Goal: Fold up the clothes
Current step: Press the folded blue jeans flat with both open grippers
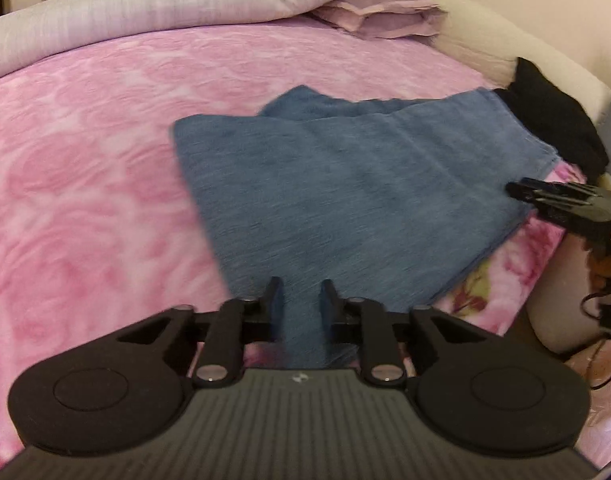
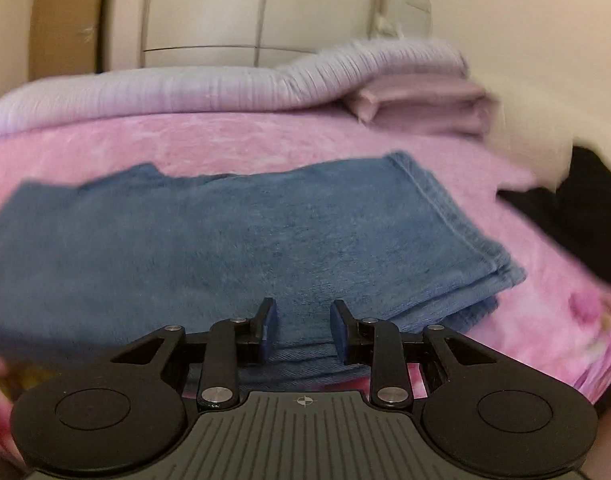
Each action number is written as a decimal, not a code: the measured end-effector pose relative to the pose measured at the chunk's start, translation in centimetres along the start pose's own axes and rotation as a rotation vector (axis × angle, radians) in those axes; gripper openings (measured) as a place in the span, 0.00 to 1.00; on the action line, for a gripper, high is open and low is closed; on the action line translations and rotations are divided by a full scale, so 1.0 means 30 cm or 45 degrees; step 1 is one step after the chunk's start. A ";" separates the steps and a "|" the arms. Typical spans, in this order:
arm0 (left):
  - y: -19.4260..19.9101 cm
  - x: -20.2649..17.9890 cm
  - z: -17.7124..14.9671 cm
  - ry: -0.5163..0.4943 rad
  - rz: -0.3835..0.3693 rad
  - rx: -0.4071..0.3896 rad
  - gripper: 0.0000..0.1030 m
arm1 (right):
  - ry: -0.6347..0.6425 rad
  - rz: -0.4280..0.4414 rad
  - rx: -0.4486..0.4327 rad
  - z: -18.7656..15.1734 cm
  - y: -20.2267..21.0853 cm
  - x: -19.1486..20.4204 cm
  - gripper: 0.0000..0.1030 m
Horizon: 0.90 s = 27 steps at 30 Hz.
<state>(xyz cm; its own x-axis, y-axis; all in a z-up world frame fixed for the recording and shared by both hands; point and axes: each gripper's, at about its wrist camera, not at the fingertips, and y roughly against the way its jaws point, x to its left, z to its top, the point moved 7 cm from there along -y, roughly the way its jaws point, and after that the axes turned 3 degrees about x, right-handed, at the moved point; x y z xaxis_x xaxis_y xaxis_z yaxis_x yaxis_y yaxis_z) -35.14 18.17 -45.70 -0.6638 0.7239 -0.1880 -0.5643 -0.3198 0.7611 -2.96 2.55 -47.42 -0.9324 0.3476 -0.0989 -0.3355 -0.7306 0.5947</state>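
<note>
Blue folded cloth [image 1: 345,184] lies on the pink blanket [image 1: 85,160] of the bed, near a black garment [image 1: 553,120] at the right. The left gripper [image 1: 301,300] pinches a strip of this cloth between its fingers. The right gripper [image 2: 303,328] hovers just over the near edge, fingers spread apart, holding nothing.

Both wrist cameras sit low over the bed [image 1: 85,152], looking forward along their fingers toward the far wall. Both frame the blue cloth [image 1: 345,184] close up; the left view also catches the right hand-held gripper [image 1: 521,192].
</note>
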 end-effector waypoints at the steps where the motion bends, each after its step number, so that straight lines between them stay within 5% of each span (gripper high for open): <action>1: 0.000 0.002 -0.008 -0.003 0.007 0.001 0.13 | -0.035 0.004 0.013 0.002 0.000 -0.013 0.28; 4: 0.001 0.007 -0.033 -0.014 0.027 0.003 0.12 | -0.101 -0.039 0.059 0.027 0.014 -0.041 0.28; 9: -0.038 -0.032 -0.039 -0.072 0.034 0.009 0.16 | -0.094 -0.100 -0.094 0.098 0.062 -0.071 0.28; 15: -0.062 0.001 -0.022 0.037 -0.016 0.027 0.14 | -0.208 -0.159 0.019 0.054 -0.031 -0.228 0.28; 21: -0.174 0.070 0.100 0.021 0.055 0.016 0.16 | -0.260 -0.194 -0.064 0.135 0.008 -0.293 0.28; 27: -0.257 0.122 0.200 0.006 0.119 0.006 0.10 | -0.169 -0.263 0.022 0.102 -0.085 -0.348 0.30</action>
<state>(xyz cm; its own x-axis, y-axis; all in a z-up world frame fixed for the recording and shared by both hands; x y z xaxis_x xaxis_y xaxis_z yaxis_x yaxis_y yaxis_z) -30.26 26.95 -48.54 -0.7157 0.6883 -0.1185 -0.4975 -0.3832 0.7782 8.03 2.57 -45.47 -0.8180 0.5636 -0.1149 -0.5138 -0.6261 0.5865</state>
